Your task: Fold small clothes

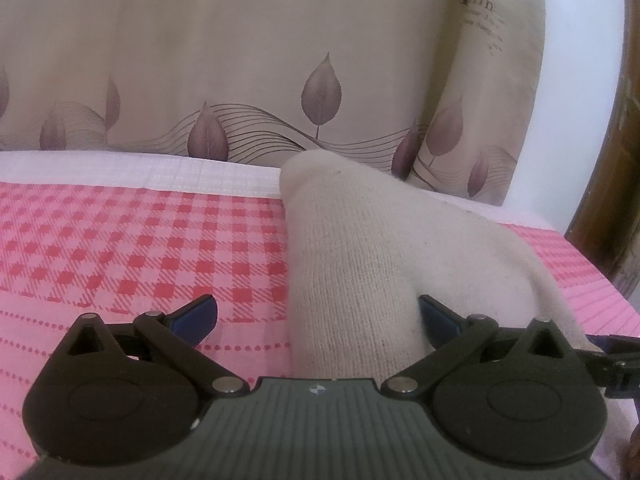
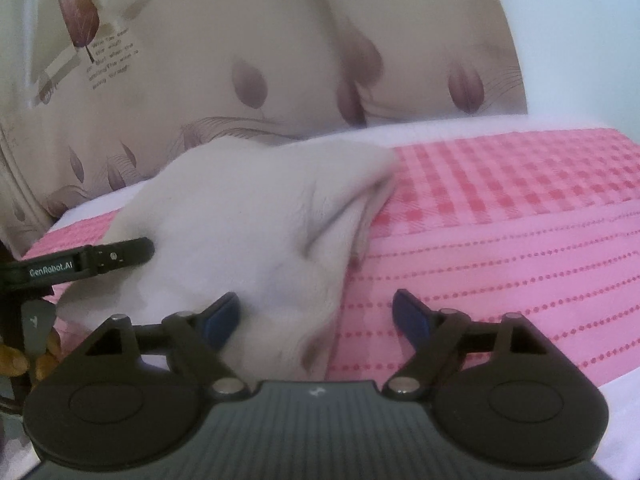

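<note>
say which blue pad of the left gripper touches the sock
The pad on the right in the left wrist view: it presses the cream sock; the other pad sits apart over pink cloth.

Curtain [image 1: 240, 60] reads "passing through"; left gripper [image 2: 100, 260] reads "GenRobot.AI".

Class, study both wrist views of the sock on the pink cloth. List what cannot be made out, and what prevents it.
- Near end of the cream sock: left wrist view, hidden behind the tongs' body.
- Sock's knit and folds: right wrist view, blurred.
- Curtain lettering: left wrist view, too small and warped.
- Left tongs: right wrist view, cut off by the edge, tips buried in the sock.
</note>
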Available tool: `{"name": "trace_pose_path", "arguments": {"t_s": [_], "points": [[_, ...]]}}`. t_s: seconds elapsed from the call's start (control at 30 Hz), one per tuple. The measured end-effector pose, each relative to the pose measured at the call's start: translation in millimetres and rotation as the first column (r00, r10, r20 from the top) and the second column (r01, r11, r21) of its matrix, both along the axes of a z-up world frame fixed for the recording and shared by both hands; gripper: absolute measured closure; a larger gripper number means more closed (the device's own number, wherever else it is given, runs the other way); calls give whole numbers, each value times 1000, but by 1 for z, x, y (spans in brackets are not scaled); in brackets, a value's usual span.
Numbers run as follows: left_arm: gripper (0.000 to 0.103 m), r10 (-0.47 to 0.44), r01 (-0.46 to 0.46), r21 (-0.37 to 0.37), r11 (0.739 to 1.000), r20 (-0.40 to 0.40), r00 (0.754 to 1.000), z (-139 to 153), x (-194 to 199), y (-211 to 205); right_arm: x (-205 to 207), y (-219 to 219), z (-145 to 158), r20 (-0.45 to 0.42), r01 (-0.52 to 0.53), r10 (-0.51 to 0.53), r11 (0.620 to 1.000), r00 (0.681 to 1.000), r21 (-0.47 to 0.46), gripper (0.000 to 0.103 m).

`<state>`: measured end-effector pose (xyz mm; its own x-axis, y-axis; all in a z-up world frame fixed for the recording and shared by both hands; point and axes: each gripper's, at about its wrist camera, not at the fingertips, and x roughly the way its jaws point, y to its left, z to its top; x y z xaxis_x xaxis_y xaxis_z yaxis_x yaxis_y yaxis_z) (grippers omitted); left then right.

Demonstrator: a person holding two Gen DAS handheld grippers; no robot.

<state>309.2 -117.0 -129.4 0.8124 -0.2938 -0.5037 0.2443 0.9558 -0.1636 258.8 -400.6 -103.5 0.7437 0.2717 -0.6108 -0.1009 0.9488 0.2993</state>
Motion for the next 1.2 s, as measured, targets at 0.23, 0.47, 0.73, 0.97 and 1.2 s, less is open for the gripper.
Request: {"name": "trace_pose_path", "arguments": {"t_s": [0.23,0.47,0.73,0.97,1.2], "points": [[0,0,0,-18,1000,-11,1000,-1,1,0,0,1,2,-17,24,-24,1000,1000,-6,8],[0,-1,1,-26,1000,-17,1000,-1,1,0,-8,-13,2,-43,30,-27,996,999,90,0],[0,-13,11,-52,999,-38,999,-2,4,3,-6,-38,1,-64,19,-3,970,998,244,0],[0,-182,154,-223,963,-112,977,-2,29,29,12,-58,5,-100,-10,43,951,994,308,0],[2,-367,277,-403,872,-164,916,-7,71,51,48,-51,-1,-111,-163,212,925,971,344,0]]}}
